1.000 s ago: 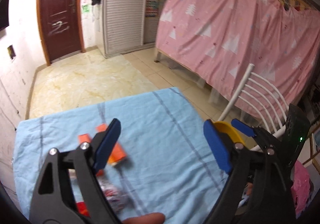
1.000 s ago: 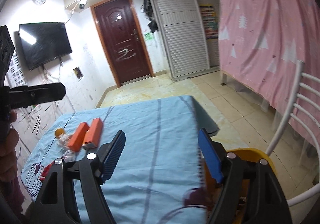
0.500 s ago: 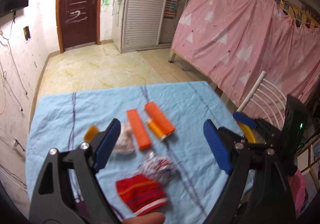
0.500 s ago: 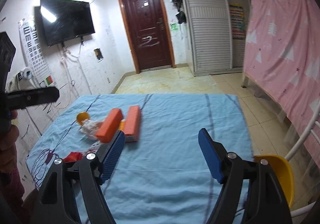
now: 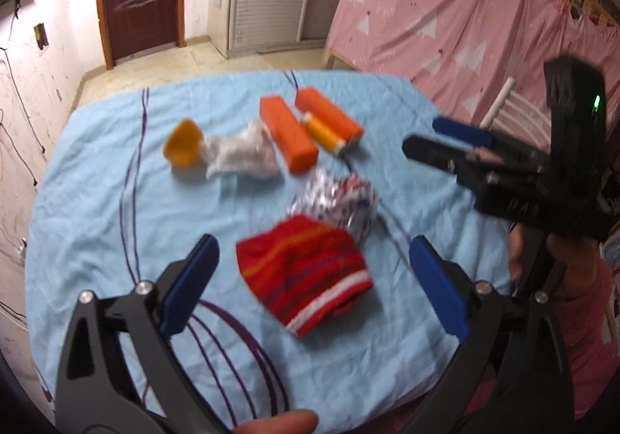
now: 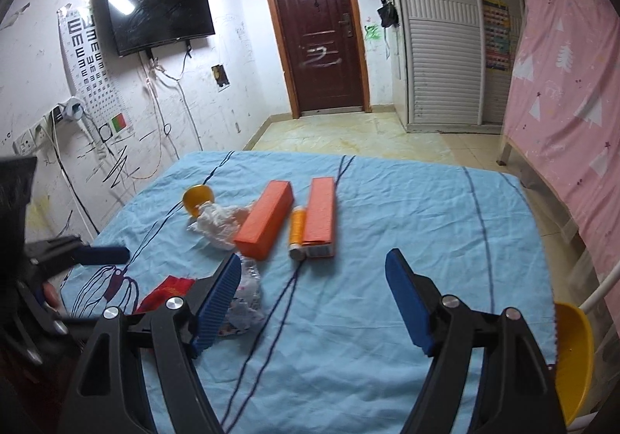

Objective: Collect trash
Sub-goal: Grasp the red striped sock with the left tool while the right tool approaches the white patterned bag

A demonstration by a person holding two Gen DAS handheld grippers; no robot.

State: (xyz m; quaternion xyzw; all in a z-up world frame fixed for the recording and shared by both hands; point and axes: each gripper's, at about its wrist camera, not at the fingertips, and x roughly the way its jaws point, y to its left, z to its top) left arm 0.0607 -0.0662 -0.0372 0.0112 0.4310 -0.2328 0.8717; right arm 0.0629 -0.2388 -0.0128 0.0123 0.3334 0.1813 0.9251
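Note:
On the blue cloth-covered table [image 5: 97, 209] lie a red striped wrapper [image 5: 302, 275], a crumpled silver wrapper [image 5: 337, 201], a crumpled white tissue [image 5: 240, 157], a small orange cup [image 5: 182, 143], two orange boxes [image 5: 286, 131] and an orange spool [image 5: 321, 131]. My left gripper [image 5: 314, 290] is open and empty, just above the red wrapper. My right gripper [image 6: 314, 302] is open and empty over the near table; it shows at right in the left wrist view [image 5: 445, 139]. The tissue [image 6: 217, 221], boxes [image 6: 263, 217] and spool [image 6: 297, 232] lie ahead of it.
A yellow bin [image 6: 573, 352] sits by a white chair [image 6: 604, 286] off the table's right edge. A pink curtain [image 5: 465, 19] hangs at right. A dark door [image 6: 314, 31] and a wall TV [image 6: 155, 7] are at the far end.
My left gripper has moved forward and down over the red wrapper, so the trash looks closer. My right gripper's view has swung left toward the TV wall. Both stay open.

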